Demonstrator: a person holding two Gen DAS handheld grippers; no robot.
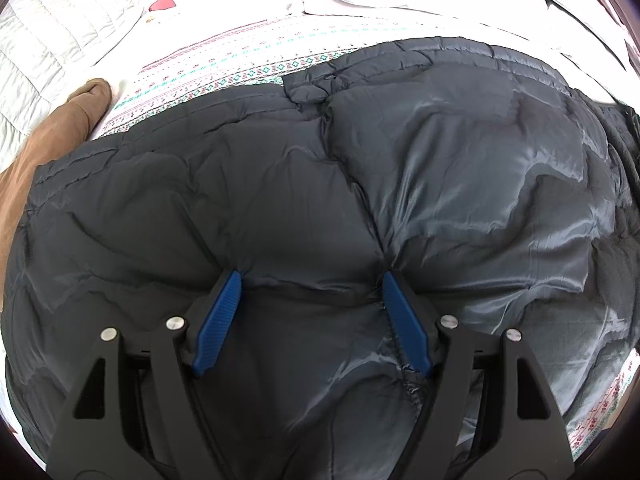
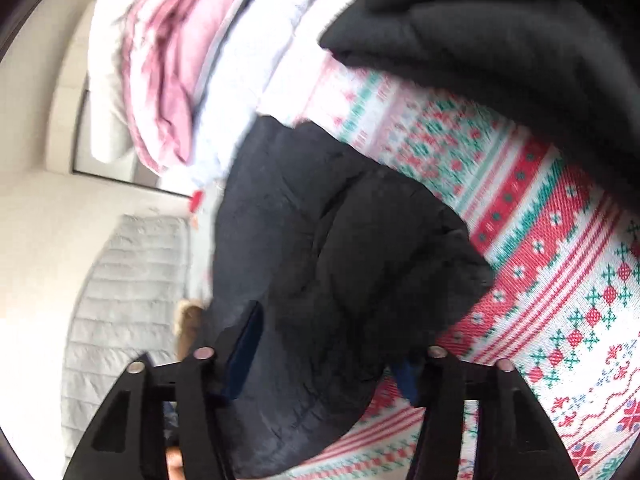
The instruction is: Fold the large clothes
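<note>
A dark puffer jacket (image 1: pixel 320 184) lay on a patterned bedspread (image 2: pixel 560 280), both the left gripper (image 1: pixel 310 280) and the right gripper (image 2: pixel 328 340) clasping its padding; no readable label showed.

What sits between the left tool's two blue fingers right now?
A puffed fold of the dark quilted jacket fills the gap between the left tool's blue fingers, both pressing into it. The left wrist view shows this.

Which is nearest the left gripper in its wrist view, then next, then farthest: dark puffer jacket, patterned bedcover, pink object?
1. Dark puffer jacket, pinched between the left gripper pads.
2. Patterned bedcover, beyond the jacket's far edge.
3. Pink object, far upper left.
</note>
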